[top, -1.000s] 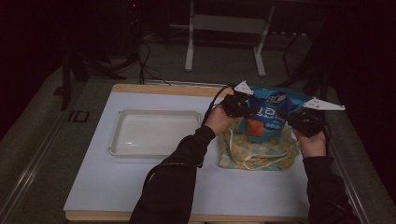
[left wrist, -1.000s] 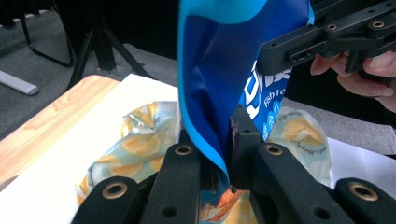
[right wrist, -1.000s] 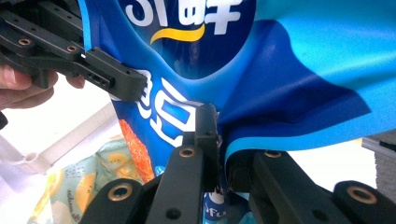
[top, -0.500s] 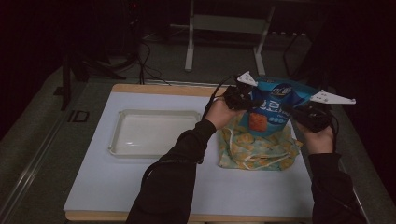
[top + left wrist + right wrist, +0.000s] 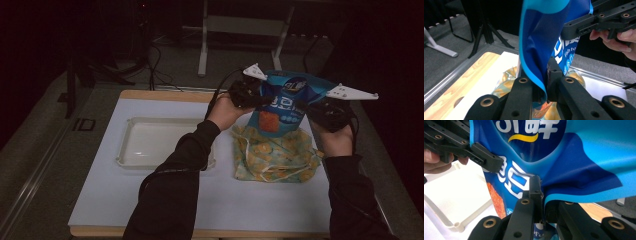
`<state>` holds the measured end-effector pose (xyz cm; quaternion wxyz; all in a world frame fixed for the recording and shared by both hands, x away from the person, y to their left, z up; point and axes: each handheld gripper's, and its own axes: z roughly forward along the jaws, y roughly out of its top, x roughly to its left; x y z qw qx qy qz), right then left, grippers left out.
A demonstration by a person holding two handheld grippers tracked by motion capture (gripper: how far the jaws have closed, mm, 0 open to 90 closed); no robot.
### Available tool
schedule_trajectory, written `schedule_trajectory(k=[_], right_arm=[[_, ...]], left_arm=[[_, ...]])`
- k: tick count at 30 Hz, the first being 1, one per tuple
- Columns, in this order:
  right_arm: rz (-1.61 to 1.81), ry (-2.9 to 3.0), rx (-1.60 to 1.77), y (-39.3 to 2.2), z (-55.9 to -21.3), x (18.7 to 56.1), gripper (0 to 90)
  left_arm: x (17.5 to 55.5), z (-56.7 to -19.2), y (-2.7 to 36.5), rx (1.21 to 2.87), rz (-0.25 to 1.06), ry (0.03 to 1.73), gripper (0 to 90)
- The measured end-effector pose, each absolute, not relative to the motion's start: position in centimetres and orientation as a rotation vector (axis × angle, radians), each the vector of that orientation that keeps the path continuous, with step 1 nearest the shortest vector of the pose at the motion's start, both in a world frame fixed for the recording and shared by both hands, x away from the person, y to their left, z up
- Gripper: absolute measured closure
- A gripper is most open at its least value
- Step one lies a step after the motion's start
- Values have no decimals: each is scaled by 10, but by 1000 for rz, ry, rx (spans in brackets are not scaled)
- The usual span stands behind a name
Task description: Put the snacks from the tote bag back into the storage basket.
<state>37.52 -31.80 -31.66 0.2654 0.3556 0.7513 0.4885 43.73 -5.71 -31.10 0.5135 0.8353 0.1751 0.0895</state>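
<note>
You hold the blue snack bag (image 5: 282, 102) in the air between both grippers, above the yellow patterned cloth bag (image 5: 275, 155) that lies on the worktop (image 5: 165, 200). The left gripper (image 5: 260, 100) has its fingers clenched on the bag's left edge, and in the left gripper view a thin fold of blue film (image 5: 536, 50) is pinched between them. The right gripper (image 5: 312, 107) is clenched the same way on the opposite edge (image 5: 554, 195).

The main risk, as I judge it, is the slick film sliding out of one pinch: each grip bites only a narrow margin near the edge. If one side lets go, the bag swings from the other and may drop onto the cloth bag or off the right of the worktop. Pulling your hands apart could also tear the film or burst the seal; bringing them together slackens the film and makes the bag sag.

For room, the white tray (image 5: 150, 142) sits to the left, well apart from the bag, with bare worktop in front of it. The worktop's right edge (image 5: 372, 200) runs close beside your right hand, and the far wooden edge (image 5: 165, 95) lies just behind the left gripper. Move left or toward yourself, not right.
</note>
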Motion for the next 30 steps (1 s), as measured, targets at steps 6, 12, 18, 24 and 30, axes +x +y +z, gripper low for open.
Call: schedule_trajectory(k=[6, 12, 18, 24, 30], right_arm=[[1323, 2036, 938, -302, -305, 375, 871], [1321, 2047, 910, -286, -299, 376, 871], [1327, 2068, 879, -267, -296, 378, 871], [1331, 2086, 852, -246, -293, 379, 871], [1348, 2110, 816, -225, -292, 382, 871]], left_arm=[[435, -302, -43, 2005, 232, 425, 864], [431, -296, -26, 2002, 248, 442, 865], [426, -293, -6, 2002, 264, 458, 865], [420, -290, 19, 1998, 284, 485, 865], [415, -288, 41, 1999, 304, 508, 866]])
